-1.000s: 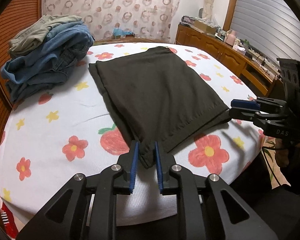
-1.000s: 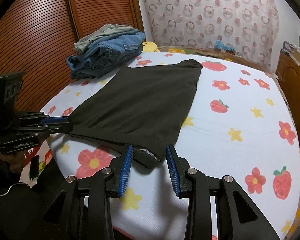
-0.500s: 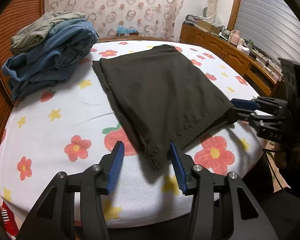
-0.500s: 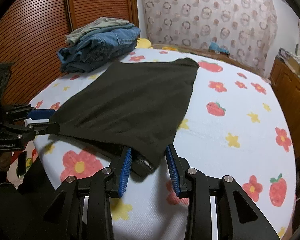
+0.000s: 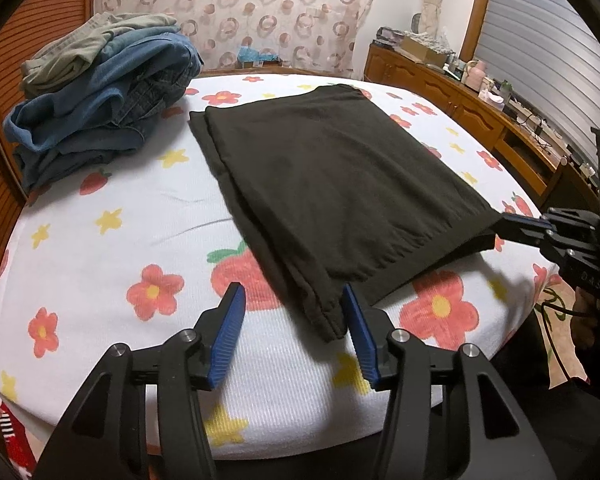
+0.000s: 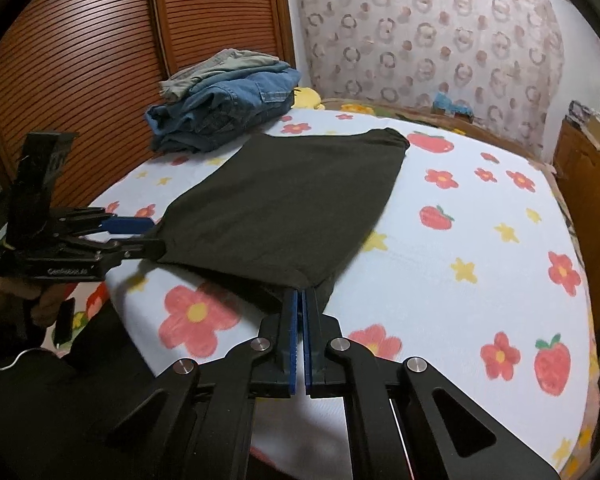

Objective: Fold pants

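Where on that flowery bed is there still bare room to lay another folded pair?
Bare sheet lies between the black pants and the wooden cabinet. It is crowded by the wardrobe, where the stack of jeans sits.

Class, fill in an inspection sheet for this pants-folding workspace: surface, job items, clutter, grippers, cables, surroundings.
Surface: bed sheet with flower and strawberry print.
Job's things: black pants lying folded flat, one near corner lifted.
Clutter: pile of jeans at the far left of the bed.
Grippers: left gripper open around the near corner of the pants; right gripper shut on the other near corner.
Cables: thin cable below the left hand.
Surroundings: slatted wardrobe, patterned curtain, wooden cabinets.
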`<state>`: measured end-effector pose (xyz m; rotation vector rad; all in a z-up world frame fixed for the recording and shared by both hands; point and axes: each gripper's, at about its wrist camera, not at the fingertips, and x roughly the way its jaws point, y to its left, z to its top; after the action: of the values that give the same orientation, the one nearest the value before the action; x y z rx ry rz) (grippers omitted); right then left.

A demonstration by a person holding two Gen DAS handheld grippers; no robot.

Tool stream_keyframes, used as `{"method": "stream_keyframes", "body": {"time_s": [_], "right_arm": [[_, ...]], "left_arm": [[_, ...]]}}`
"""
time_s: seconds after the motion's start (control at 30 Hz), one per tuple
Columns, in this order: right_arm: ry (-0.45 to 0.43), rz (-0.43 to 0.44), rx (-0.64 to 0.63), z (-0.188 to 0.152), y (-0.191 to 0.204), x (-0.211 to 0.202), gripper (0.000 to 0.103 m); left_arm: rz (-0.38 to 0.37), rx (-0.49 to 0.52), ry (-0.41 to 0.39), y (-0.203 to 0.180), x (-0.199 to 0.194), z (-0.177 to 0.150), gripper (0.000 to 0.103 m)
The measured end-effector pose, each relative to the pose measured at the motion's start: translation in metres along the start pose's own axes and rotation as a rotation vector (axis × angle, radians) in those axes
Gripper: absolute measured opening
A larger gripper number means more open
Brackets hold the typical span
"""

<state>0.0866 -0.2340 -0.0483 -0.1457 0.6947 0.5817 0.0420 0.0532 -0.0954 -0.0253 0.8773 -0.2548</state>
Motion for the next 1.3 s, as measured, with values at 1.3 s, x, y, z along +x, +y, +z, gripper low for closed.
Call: {"method": "stream_keyframes", "body": {"time_s": [1.3], "right_arm": [[0.042, -0.039, 0.079, 0.012, -0.005, 0.035, 0.032]], "left_arm": [[0.017, 0.012, -0.015, 0.003, 0.007, 0.006, 0.052]]}}
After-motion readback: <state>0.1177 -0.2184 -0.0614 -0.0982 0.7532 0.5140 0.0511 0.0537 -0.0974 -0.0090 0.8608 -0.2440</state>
